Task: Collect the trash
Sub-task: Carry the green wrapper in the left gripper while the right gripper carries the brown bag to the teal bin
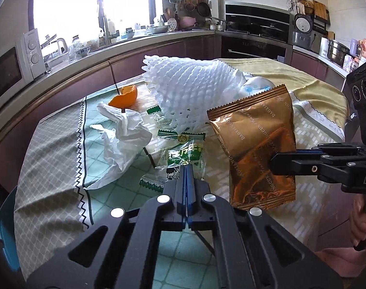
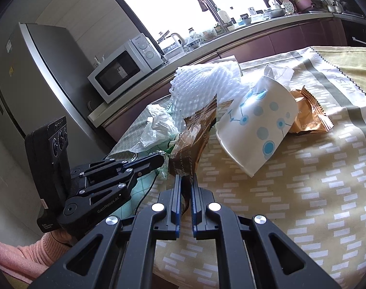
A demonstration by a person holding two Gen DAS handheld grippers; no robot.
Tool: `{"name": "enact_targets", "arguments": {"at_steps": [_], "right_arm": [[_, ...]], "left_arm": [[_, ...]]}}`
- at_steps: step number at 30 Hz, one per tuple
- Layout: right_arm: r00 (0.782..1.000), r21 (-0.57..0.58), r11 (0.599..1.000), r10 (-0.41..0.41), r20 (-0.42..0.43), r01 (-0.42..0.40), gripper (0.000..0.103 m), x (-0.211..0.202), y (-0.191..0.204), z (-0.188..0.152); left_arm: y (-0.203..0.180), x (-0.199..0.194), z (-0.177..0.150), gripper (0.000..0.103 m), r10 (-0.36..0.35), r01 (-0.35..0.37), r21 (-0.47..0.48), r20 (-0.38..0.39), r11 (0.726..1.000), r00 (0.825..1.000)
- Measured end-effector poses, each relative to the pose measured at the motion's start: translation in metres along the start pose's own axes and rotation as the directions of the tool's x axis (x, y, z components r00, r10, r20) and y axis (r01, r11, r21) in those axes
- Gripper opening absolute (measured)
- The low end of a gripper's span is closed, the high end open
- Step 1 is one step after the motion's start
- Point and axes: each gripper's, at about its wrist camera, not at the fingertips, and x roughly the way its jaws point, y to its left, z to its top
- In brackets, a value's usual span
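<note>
Both grippers loaded, items raised above the tablecloth.
Right gripper pinches the gold snack wrapper; left gripper, fingers together, clamps the green candy wrapper for removal.

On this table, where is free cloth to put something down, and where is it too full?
Free: the yellow brick-patterned cloth right of the dotted white paper cup. Also the grey checked cloth left of the crumpled white tissue. Crowded: the middle, around the white foam fruit net, orange peel and wrappers.
</note>
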Motion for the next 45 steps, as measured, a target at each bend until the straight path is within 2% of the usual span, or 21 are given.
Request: {"name": "enact_targets", "arguments": {"at_steps": [10,13,15,16,17,18,21,24,27,28,31,34,37,45], "right_arm": [[1.000,-0.015,1.000,0.008,0.009,-0.008,0.006,-0.003,0.003,0.002],[1.000,-0.018,1.000,0.008,0.013,-0.008,0.006,-0.002,0.005,0.004],[1.000,-0.015,1.000,0.009,0.017,-0.009,0.006,-0.003,0.004,0.005],[1.000,-0.014,1.000,0.009,0.019,-0.009,0.006,-0.003,0.005,0.004],[1.000,-0.014,1.000,0.008,0.020,-0.008,0.006,-0.003,0.005,0.004],[1.000,-0.014,1.000,0.009,0.021,-0.008,0.006,-0.004,0.005,0.004],[1.000,-0.010,1.000,0.007,0.018,-0.007,0.006,-0.005,0.003,0.003],[1.000,-0.001,1.000,0.007,0.018,-0.007,0.006,-0.006,-0.001,0.003],[1.000,0.007,1.000,0.010,0.019,-0.010,0.006,-0.005,-0.004,0.003],[1.000,0.010,1.000,0.012,0.018,-0.012,0.006,-0.005,-0.005,0.003],[1.000,0.013,1.000,0.015,0.016,-0.015,0.006,-0.003,-0.006,0.003],[1.000,0.013,1.000,0.015,0.017,-0.015,0.006,-0.003,-0.007,0.003],[1.000,0.012,1.000,0.015,0.019,-0.016,0.006,-0.003,-0.008,0.005],[0.999,-0.018,0.999,0.048,0.017,-0.048,0.006,-0.002,0.005,0.010]], "left_arm": [[0.012,-0.031,-0.009,0.001,-0.059,0.063,-0.072,0.050,0.995,0.997],[0.009,-0.039,-0.010,0.001,-0.046,0.049,-0.038,0.070,0.998,0.997],[0.007,-0.037,-0.008,0.013,-0.044,0.045,-0.021,0.068,0.999,0.997],[0.004,-0.035,-0.007,0.030,-0.030,0.031,-0.007,0.070,1.000,0.997],[0.002,-0.033,-0.006,0.042,-0.012,0.011,0.012,0.075,1.000,0.997],[0.000,-0.029,-0.004,0.045,-0.002,0.000,0.027,0.072,1.000,0.997],[-0.005,-0.015,0.003,0.044,0.022,-0.026,0.081,0.050,0.996,0.998],[-0.008,0.002,0.007,0.043,0.022,-0.020,0.110,-0.017,0.994,1.000],[-0.006,0.008,0.010,0.030,0.026,-0.022,0.102,-0.044,0.995,0.999],[-0.003,0.010,0.012,0.019,0.024,-0.019,0.093,-0.048,0.995,0.999],[0.004,0.013,0.013,0.004,-0.007,0.010,0.052,-0.062,0.999,0.998],[0.005,0.008,0.012,0.003,0.000,0.002,0.041,-0.044,0.999,0.999],[0.009,-0.001,0.011,0.002,-0.026,0.026,0.008,-0.021,1.000,0.999],[0.023,-0.048,0.005,0.002,-0.066,0.071,-0.069,0.070,0.995,0.995]]}}
